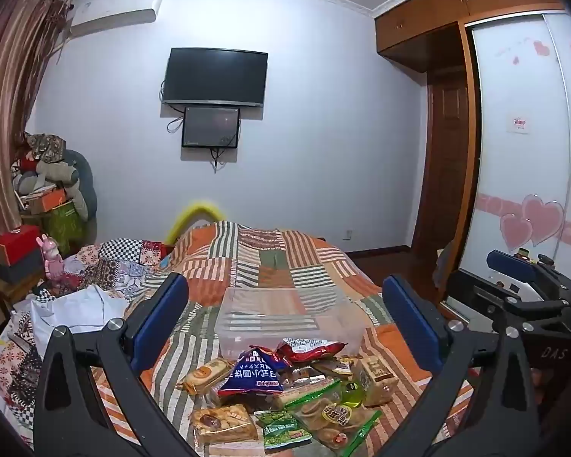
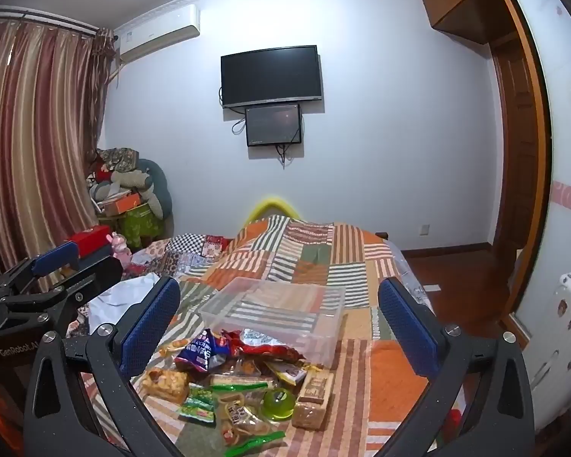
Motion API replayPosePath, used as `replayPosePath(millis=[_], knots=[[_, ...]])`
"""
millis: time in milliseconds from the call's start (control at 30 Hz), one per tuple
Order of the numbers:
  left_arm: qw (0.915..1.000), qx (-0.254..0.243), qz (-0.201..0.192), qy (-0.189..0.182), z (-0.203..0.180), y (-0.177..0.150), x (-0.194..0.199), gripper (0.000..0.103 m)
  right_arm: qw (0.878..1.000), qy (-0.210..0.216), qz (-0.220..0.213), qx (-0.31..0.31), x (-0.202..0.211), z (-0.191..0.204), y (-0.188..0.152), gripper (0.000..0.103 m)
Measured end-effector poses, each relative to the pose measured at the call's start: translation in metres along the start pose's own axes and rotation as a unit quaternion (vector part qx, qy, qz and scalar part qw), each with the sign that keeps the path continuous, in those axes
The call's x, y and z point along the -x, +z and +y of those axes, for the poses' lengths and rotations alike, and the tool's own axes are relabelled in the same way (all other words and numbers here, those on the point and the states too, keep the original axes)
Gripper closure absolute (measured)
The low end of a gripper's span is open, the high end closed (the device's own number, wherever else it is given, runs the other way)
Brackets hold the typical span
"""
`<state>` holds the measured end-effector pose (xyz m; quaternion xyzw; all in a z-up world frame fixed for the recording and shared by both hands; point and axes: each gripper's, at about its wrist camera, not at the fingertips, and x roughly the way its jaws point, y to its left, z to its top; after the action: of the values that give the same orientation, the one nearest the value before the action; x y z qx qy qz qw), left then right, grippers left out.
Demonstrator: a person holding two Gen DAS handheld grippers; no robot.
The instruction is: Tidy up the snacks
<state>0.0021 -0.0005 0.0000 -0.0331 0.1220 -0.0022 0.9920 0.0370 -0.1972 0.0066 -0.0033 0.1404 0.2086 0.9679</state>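
While both grippers' fingers [image 1: 160, 320] gape wide and empty, snacks [image 1: 281, 392] crowd the clear bin's [image 1: 285, 316] near rim.

snack pile [image 1: 281, 392] before clear bin [image 1: 285, 316]

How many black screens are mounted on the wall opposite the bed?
2. The large screen hangs high on the white wall; the small screen sits directly below it, touching its lower edge. None appears hidden.
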Motion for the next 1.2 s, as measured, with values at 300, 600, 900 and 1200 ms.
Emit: replayPosePath(millis=[300,600,900,1200], knots=[[0.9999,0.01,0.001,0.006,0.005,-0.009,-0.004,0.0,1.0,0.003,0.008,-0.005,-0.002,-0.001,-0.002,0.0],[0.9998,0.018,0.008,0.004,0.01,-0.009,-0.005,0.0,1.0,0.005,0.01,-0.008,-0.003,-0.002,0.001,0.0],[0.9998,0.016,0.004,0.007,0.012,-0.011,-0.006,0.0,1.0,0.001,0.004,-0.013,-0.002,-0.003,-0.007,0.0],[0.9998,0.017,0.003,0.011,0.012,-0.011,-0.006,0.0,1.0,0.0,0.0,-0.013,-0.001,-0.005,-0.006,0.0]])
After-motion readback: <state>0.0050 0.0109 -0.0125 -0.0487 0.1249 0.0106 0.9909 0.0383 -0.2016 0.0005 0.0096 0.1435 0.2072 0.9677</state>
